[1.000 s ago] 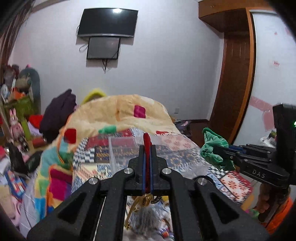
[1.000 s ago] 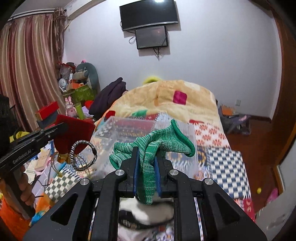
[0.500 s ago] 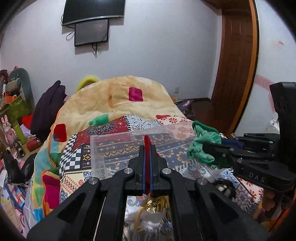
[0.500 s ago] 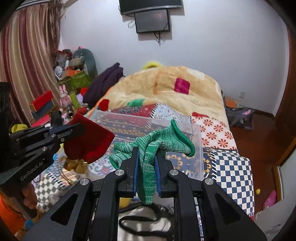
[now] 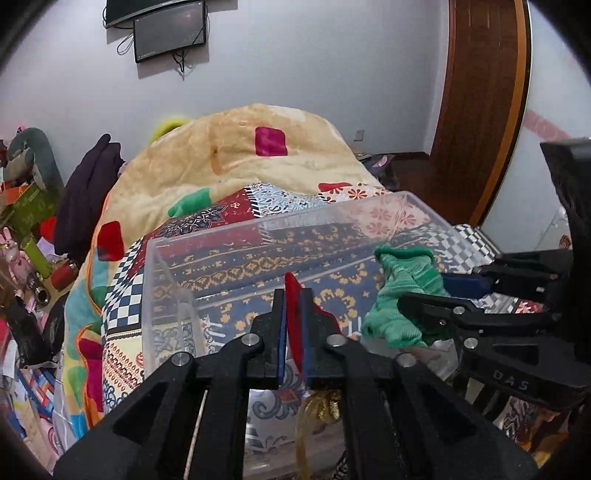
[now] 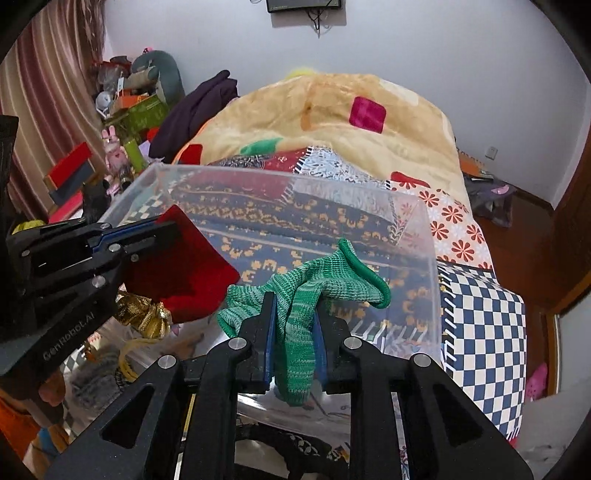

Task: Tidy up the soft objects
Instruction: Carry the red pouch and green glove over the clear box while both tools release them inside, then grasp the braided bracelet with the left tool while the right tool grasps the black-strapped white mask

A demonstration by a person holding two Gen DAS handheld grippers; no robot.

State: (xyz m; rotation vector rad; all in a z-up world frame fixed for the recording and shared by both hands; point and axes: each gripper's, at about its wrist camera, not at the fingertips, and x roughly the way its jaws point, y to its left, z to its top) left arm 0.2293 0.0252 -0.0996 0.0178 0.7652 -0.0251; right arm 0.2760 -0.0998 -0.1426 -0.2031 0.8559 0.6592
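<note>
A clear plastic box [image 5: 277, 221] [image 6: 258, 171] stands on the bed ahead of both grippers. My left gripper [image 5: 293, 295] [image 6: 159, 227] has a red cloth pouch [image 5: 293, 321] [image 6: 177, 273] with a gold drawstring [image 6: 147, 317] between its pads. Its jaws are opening, and the pouch still hangs from them over the box's near left part. My right gripper [image 6: 295, 302] [image 5: 436, 293] has a green knitted glove [image 6: 332, 284] [image 5: 402, 295] between its pads. Those jaws are opening too, with the glove still filling the gap, over the box's near right part.
The box rests on a patchwork quilt [image 6: 480, 314] with a beige blanket [image 5: 240, 155] heaped behind it. Toys and boxes [image 6: 122, 122] crowd the left by the curtain. A wooden door [image 5: 480, 110] is at the right, and a screen [image 5: 170, 29] hangs on the far wall.
Both grippers have come forward and down, so the clear box now lies close under them. Each pair of pads has parted slightly around its cloth.
</note>
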